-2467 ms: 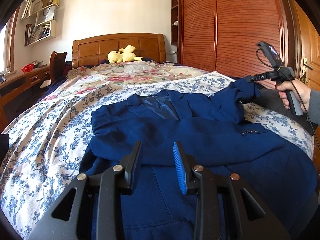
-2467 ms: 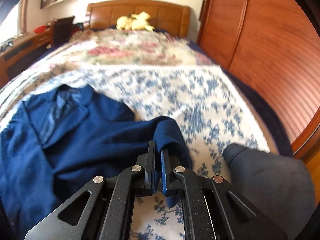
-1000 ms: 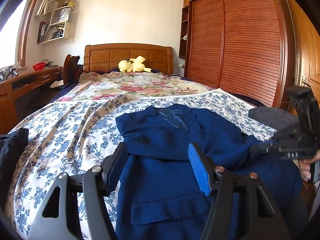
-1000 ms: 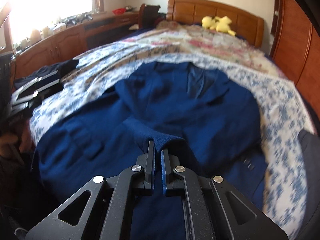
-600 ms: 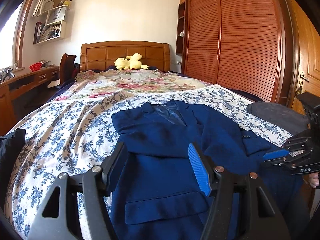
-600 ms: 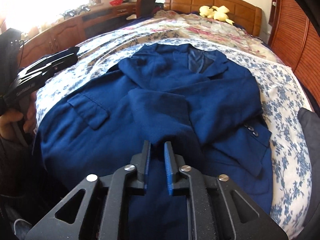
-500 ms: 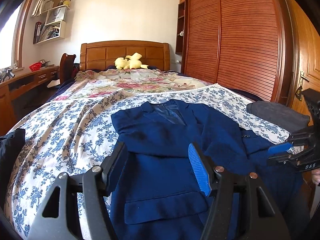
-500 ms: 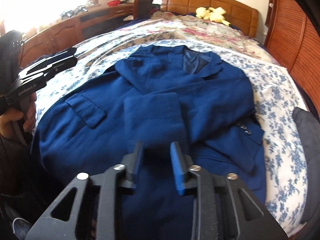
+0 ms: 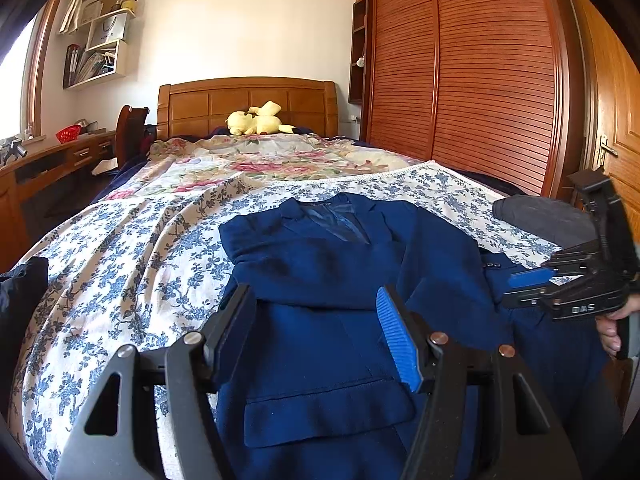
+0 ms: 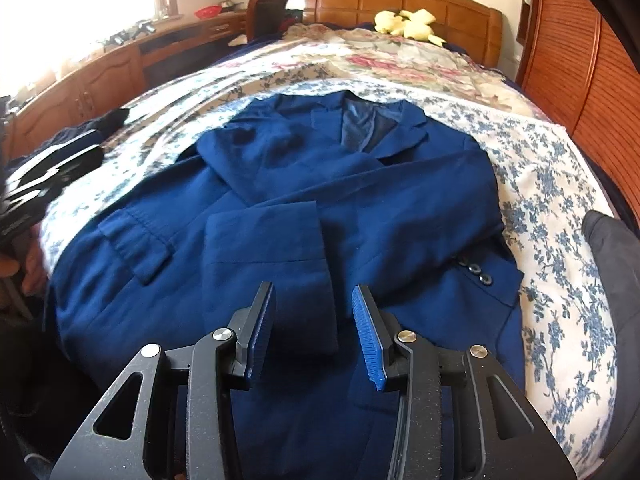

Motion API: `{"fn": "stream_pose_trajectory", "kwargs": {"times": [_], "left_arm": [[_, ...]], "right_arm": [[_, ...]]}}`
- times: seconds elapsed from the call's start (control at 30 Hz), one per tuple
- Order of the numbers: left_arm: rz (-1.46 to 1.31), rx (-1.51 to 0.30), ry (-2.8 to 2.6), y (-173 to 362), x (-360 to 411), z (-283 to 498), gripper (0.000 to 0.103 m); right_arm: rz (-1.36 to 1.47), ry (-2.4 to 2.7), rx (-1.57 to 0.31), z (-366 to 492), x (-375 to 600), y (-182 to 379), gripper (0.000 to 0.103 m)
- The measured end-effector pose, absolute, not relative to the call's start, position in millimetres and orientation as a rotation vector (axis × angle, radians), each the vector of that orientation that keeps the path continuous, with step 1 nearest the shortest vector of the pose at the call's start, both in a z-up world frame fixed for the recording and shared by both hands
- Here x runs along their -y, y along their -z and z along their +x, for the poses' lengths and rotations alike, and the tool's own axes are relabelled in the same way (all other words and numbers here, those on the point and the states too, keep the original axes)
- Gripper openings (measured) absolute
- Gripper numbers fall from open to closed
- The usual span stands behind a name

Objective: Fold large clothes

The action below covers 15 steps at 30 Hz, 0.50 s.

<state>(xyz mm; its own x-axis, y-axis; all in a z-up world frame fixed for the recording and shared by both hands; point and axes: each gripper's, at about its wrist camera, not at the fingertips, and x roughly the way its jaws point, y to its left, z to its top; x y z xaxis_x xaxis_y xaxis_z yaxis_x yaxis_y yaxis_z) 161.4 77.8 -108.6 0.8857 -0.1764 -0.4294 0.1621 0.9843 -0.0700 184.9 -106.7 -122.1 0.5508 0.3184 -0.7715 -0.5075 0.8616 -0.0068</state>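
Jacket (image 10: 360, 208): navy, lying front-up at the foot end of the bed (image 9: 120, 248), collar toward the headboard, both sleeves folded across the chest.
Left claw (image 9: 316, 336): released, jaws wide apart above the jacket's hem, holding nothing.
Right claw (image 10: 312, 332): released, jaws apart just above the folded sleeve cuff.
Toy (image 9: 256, 123): yellow, by the headboard.

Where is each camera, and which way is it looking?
Left wrist: sits behind the open left tongs, faces up the bed at the blue jacket; right tongs and a hand show.
Right wrist: sits behind the open right tongs, over the jacket's folded sleeve.
Both share the jacket and the yellow plush toy.
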Motion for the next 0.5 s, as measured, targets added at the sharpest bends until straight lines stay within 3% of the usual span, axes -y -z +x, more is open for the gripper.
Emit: {"fn": "stream_pose_trajectory", "kwargs": {"times": [0.43,0.47,0.5], "left_arm": [[-0.033,-0.451,0.175,109.0,-78.7,162.2,0.062],[-0.034,-0.451,0.175,109.0,-78.8,162.2,0.062],[-0.033,-0.451,0.175,109.0,-78.5,162.1,0.062]], "right_arm": [[-0.182,-0.515,-0.928,229.1,91.2,154.9,0.040],[-0.185,-0.513,-0.943,231.6,90.2,159.0,0.042],[-0.184,-0.511,-0.957,233.7,90.1,162.3,0.050]]}}
